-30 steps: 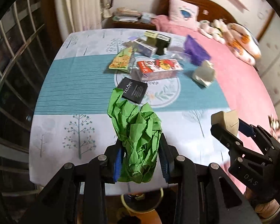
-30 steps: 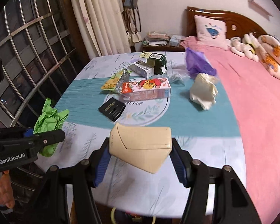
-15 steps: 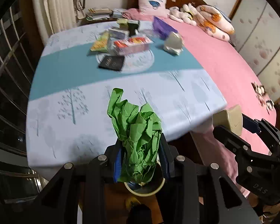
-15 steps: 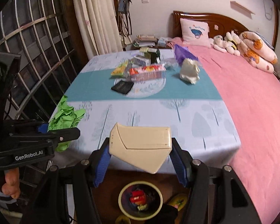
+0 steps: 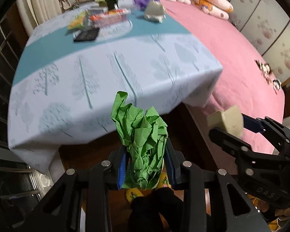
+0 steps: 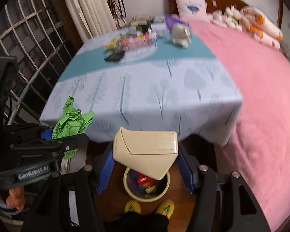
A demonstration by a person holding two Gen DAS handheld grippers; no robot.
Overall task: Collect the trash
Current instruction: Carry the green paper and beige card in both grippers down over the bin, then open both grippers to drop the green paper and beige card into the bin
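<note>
Above the bin (image 6: 146, 185), left tongs (image 5: 146, 171) pinch green paper (image 5: 143, 145), right tongs (image 6: 146, 171) clamp beige box (image 6: 147, 152); off-centre release risks missing

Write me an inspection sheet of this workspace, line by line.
Surface: table under a tree-print cloth, near half bare.
Job's things: crumpled green paper; cream box; bin on the floor below, trash inside.
Clutter: cartons, black booklet, cream bag at the far end.
Grippers: left gripper shut on the paper; right gripper shut on the box.
Cables: nothing seen.
Surroundings: pink bed, window grille, yellow slippers.
</note>
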